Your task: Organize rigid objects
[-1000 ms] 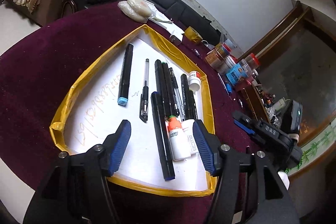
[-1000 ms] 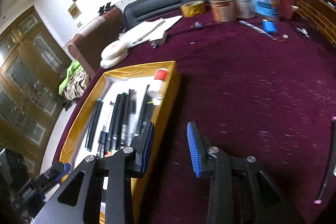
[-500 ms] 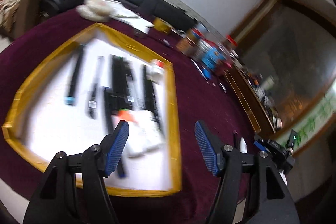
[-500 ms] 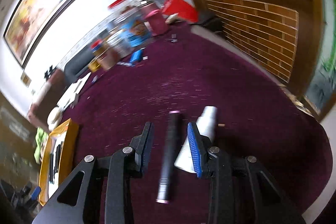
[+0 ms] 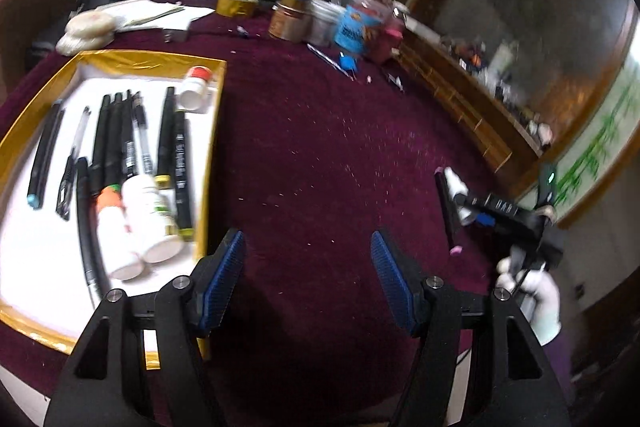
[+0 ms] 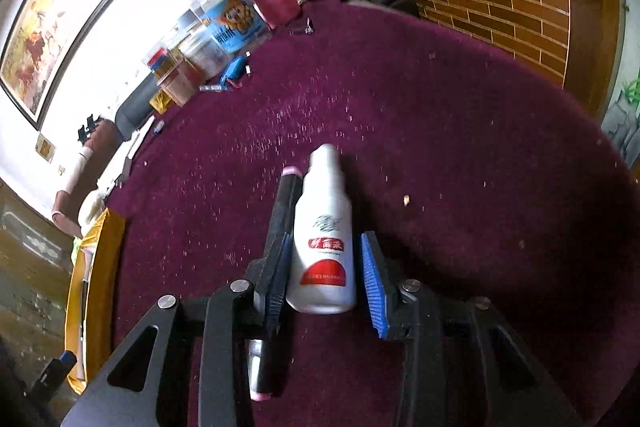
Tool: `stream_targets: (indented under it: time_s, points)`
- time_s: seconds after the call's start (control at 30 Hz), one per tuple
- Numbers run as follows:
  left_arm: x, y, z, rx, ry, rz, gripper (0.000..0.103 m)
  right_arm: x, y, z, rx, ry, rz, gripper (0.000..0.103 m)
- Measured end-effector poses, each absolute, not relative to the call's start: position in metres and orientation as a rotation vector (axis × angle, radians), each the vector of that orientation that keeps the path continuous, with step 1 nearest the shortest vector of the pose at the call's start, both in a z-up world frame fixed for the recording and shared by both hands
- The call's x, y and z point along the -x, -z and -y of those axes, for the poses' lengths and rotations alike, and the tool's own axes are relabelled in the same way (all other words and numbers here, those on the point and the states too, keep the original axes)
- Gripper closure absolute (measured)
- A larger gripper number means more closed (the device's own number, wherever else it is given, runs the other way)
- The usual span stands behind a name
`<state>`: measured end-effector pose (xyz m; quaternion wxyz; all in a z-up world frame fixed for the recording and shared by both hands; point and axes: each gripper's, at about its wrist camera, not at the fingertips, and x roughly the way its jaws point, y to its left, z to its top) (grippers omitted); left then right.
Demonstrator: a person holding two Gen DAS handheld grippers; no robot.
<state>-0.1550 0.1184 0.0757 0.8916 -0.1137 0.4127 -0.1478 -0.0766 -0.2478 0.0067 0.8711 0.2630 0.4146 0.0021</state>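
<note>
Pens fill the gold-edged tray (image 5: 214, 131) in the left wrist view, about nine dark ones, with three white bottles among them. Just right of that tray the left gripper (image 5: 306, 269) hangs over bare maroon cloth (image 5: 320, 147), jaws wide apart, nothing between them. Far right of the tray, a gloved hand (image 5: 538, 293) holds the right gripper (image 5: 470, 207).

Right wrist view: one white bottle (image 6: 324, 239) lies between the partly spread jaws, with a gap on the right side. One dark pen (image 6: 276, 267) lies against the bottle, under the left finger (image 6: 276, 279).
</note>
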Motion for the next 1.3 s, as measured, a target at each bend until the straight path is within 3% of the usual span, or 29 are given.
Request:
stream_targets:
  time_s: [0.47, 1.3]
  points:
    - [0.131, -0.058, -0.027, -0.073, 0.233, -0.946, 0.039, 0.048, -0.011, 0.235, -0.322, 0.022, -0.930, 0.075]
    - [0.108, -0.038, 0.012, -0.166, 0.222, -1.023, 0.039, 0.051, -0.007, 0.252, -0.448, -0.068, -0.897, 0.075]
